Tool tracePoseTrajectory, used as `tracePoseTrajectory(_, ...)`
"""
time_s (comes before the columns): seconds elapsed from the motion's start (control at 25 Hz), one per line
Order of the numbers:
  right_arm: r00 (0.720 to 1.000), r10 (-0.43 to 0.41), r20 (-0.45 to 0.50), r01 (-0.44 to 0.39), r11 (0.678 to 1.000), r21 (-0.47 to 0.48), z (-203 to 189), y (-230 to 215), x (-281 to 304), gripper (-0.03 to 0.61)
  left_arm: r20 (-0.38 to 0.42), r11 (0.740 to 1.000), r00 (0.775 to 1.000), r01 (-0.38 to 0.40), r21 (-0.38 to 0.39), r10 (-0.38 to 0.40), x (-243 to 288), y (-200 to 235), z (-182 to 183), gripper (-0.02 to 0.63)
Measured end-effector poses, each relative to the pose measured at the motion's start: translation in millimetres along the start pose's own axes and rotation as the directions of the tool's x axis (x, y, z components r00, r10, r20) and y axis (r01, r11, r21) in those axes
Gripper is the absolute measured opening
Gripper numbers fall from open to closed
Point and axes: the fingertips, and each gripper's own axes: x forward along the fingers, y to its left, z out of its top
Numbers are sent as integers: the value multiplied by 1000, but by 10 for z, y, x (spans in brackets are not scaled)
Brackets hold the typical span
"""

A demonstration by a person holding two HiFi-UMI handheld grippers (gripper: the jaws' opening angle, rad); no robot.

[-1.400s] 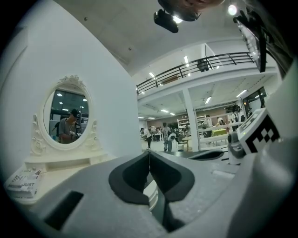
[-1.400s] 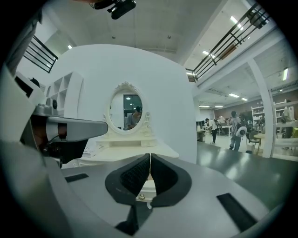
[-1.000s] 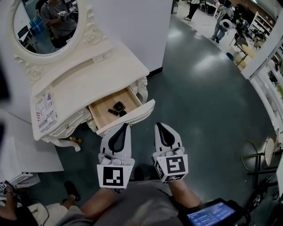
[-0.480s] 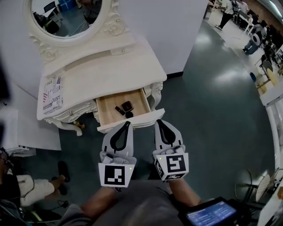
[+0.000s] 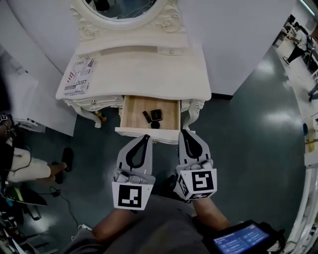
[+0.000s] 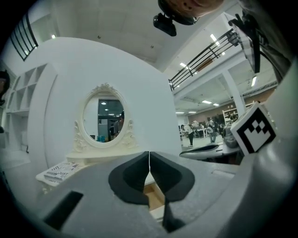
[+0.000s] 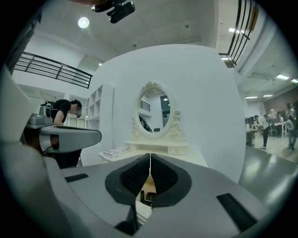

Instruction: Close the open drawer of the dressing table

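Observation:
The white dressing table (image 5: 144,69) with its oval mirror (image 5: 124,7) stands straight ahead. Its wooden drawer (image 5: 135,113) is pulled out, with a few small dark items (image 5: 155,115) inside. My left gripper (image 5: 145,137) is shut with nothing held, its tips at the drawer's white front panel (image 5: 149,134); whether they touch it I cannot tell. My right gripper (image 5: 184,132) is shut too, holds nothing, and sits by the panel's right end. In the left gripper view the shut jaws (image 6: 149,160) point at the mirror (image 6: 104,121). In the right gripper view the drawer's items (image 7: 148,196) show below the shut jaws (image 7: 150,162).
A printed sheet (image 5: 79,77) lies on the tabletop's left. A seated person (image 5: 20,166) is on the floor at the left, beside cables. A white wall backs the table. A screen device (image 5: 241,241) hangs at my lower right. Grey floor spreads to the right.
The table has swung from the upper left to straight ahead. Both grippers, still shut, now point squarely at the drawer front and sit closer to it.

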Motion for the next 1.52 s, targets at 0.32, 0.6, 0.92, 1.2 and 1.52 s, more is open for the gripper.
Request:
tracePoseTrajectory(0.32, 994, 103, -27, -103, 995, -6, -143, 103, 166, 15, -30, 995, 995, -92, -27, 91, -22, 87, -189, 17)
tracePoseTrajectory(0.6, 993, 98, -69, -99, 995, -12, -345, 32, 318, 15, -59, 995, 995, -79, -69, 75, 143, 137, -523, 17)
tracePoseTrajectory(0.92, 985, 82, -152, -84, 996, -7, -710, -92, 415, 15, -143, 990, 989, -51, -129, 33, 313, 108, -1116, 19)
tracePoseTrajectory(1.2, 973, 72, -217, -74, 997, -1, -1068, -177, 413, 15, -211, 986, 977, -20, -167, -16, 402, -54, -1658, 168)
tracePoseTrajectory(1.52, 957, 58, -283, -61, 998, -1, -1484, -261, 338, 15, -260, 980, 966, -44, -195, -9, 462, -82, -2184, 189)
